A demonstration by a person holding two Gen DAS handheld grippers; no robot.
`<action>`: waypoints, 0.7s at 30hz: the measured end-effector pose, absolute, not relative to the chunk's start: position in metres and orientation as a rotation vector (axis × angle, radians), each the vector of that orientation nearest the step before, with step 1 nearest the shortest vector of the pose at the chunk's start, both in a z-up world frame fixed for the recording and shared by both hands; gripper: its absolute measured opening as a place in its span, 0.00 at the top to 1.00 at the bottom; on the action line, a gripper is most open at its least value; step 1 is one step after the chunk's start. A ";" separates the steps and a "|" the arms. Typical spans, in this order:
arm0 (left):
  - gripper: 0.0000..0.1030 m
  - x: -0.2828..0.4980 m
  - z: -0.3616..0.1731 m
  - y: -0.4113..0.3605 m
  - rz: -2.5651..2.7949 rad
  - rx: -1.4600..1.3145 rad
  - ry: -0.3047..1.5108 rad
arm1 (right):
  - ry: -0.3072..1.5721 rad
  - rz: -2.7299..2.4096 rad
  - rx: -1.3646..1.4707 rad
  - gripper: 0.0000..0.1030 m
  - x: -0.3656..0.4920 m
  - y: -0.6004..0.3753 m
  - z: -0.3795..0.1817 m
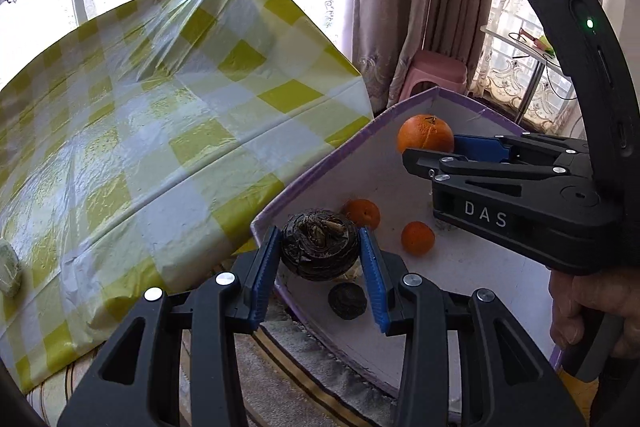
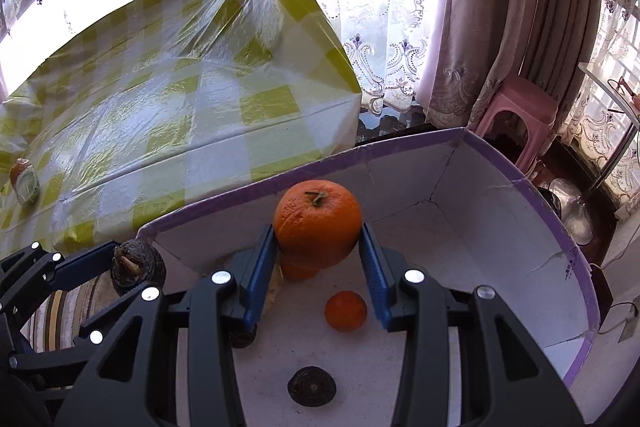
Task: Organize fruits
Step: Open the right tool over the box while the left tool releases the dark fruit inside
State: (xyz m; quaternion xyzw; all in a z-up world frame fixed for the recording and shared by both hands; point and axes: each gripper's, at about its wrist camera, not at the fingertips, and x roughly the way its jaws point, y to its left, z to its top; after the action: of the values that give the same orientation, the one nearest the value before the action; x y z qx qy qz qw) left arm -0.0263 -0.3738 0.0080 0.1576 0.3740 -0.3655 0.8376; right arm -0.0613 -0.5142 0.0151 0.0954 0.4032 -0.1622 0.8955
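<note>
My left gripper (image 1: 320, 259) is shut on a dark brown round fruit (image 1: 319, 245) and holds it above the near rim of a white box with purple edging (image 1: 320, 163). My right gripper (image 2: 318, 251) is shut on a large orange (image 2: 318, 217) and holds it above the box's inside. It shows in the left wrist view (image 1: 430, 151) with the orange (image 1: 425, 133). On the box floor lie two small oranges (image 1: 417, 237) (image 1: 362, 213) and a small dark fruit (image 1: 347, 301). The left gripper's dark fruit also shows in the right wrist view (image 2: 136, 267).
A table with a yellow-and-white checked plastic cloth (image 1: 160, 131) stands left of the box. A pale wrapped item (image 2: 25, 183) lies at its left edge. A pink stool (image 2: 516, 115), curtains and a side table's metal base (image 2: 576, 215) stand beyond the box.
</note>
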 end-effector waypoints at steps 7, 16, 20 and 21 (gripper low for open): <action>0.63 -0.032 -0.009 -0.401 -0.841 0.389 0.854 | 0.872 -0.408 0.173 0.59 -0.065 -0.534 0.009; 0.63 -0.029 -0.021 -0.410 -0.880 0.403 0.914 | 0.898 -0.420 0.180 0.58 -0.062 -0.539 0.000; 0.61 -0.029 -0.021 -0.410 -0.884 0.395 0.924 | 0.886 -0.430 0.181 0.55 -0.063 -0.540 0.002; 0.61 -0.028 -0.021 -0.409 -0.885 0.393 0.922 | 0.883 -0.433 0.179 0.48 -0.063 -0.540 0.003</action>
State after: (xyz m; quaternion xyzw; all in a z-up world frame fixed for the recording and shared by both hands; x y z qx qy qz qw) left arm -0.0284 -0.4092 -0.0205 0.1820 0.4275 -0.4103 0.7847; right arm -0.0625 -0.5400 0.0029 0.0859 0.4233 -0.2078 0.8776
